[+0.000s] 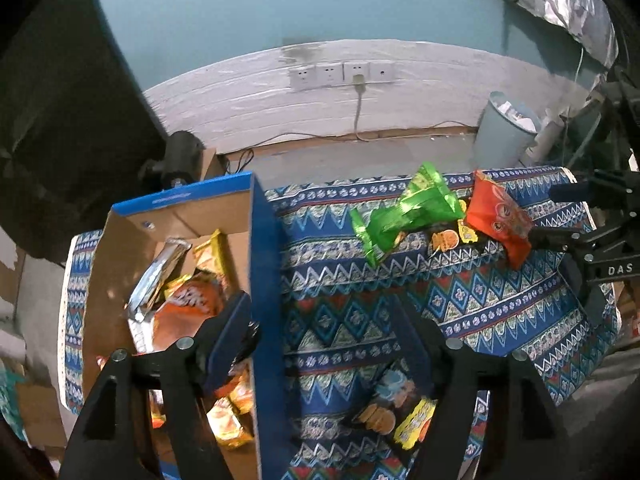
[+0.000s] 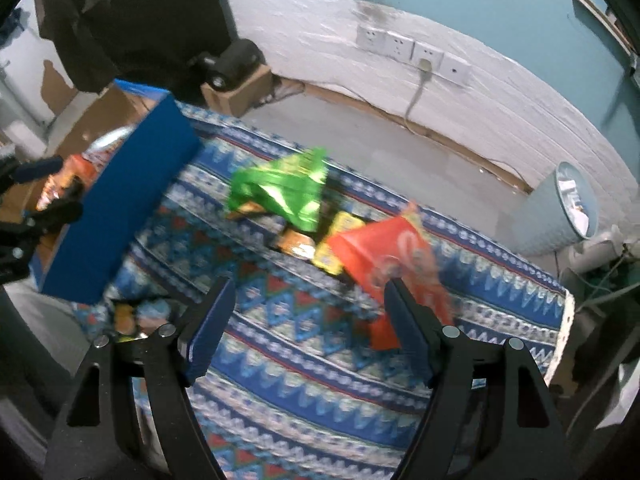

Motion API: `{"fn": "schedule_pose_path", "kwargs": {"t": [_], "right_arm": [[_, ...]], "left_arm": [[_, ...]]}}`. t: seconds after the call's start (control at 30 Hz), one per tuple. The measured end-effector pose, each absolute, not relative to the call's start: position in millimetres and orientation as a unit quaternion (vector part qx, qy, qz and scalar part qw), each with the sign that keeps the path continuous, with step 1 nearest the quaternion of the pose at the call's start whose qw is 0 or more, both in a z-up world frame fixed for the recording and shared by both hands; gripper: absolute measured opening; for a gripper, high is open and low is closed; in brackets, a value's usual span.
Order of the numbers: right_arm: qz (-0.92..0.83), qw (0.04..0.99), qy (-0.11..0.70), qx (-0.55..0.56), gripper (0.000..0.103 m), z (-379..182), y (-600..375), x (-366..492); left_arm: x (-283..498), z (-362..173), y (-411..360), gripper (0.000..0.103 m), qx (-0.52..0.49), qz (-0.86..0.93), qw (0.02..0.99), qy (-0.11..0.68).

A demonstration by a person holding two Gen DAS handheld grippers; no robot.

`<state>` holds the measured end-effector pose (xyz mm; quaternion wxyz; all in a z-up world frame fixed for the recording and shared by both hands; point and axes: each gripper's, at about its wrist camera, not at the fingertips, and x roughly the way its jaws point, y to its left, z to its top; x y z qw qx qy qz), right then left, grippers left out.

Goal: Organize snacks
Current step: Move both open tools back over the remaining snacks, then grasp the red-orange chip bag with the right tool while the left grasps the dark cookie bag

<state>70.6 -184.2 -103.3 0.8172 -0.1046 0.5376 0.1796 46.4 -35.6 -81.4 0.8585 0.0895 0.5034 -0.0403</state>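
Patterned cloth (image 1: pixel 460 304) covers the table; loose weave could snag a fingertip and drag.

Blue-walled box (image 1: pixel 269 280), already holding packets, stands at the cloth's left end; the left gripper (image 1: pixel 324 320) straddles its wall, jaws wide, empty, and could knock it.

Green packet (image 2: pixel 280 190) lies mid-cloth.

Red packet (image 2: pixel 384 256) touches the right gripper (image 2: pixel 310 304), which is wide and empty; slick foil may slip.

Bare cloth (image 2: pixel 304 380) under & ahead of right gripper (image 2: pixel 310 334), nothing between its jaws. Box wall (image 1: pixel 266 280) stands upright btwn left gripper (image 1: pixel 324 344) jaws. Green bag (image 1: pixel 408 208), red bag (image 1: pixel 500 216) crowd far edge.
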Motion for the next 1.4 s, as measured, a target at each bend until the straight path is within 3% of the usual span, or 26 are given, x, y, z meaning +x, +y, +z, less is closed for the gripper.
{"fn": "schedule_pose_path", "kwargs": {"t": [0.67, 1.4], "right_arm": [[0.18, 0.763, 0.597, -0.168, 0.076, -200, -236, 129], [0.186, 0.755, 0.606, -0.169, 0.076, -240, -236, 156]], "left_arm": [[98, -163, -92, 0.073, 0.156, -0.086, 0.808, 0.561], [121, -193, -89, 0.073, 0.137, -0.08, 0.789, 0.594]]}}
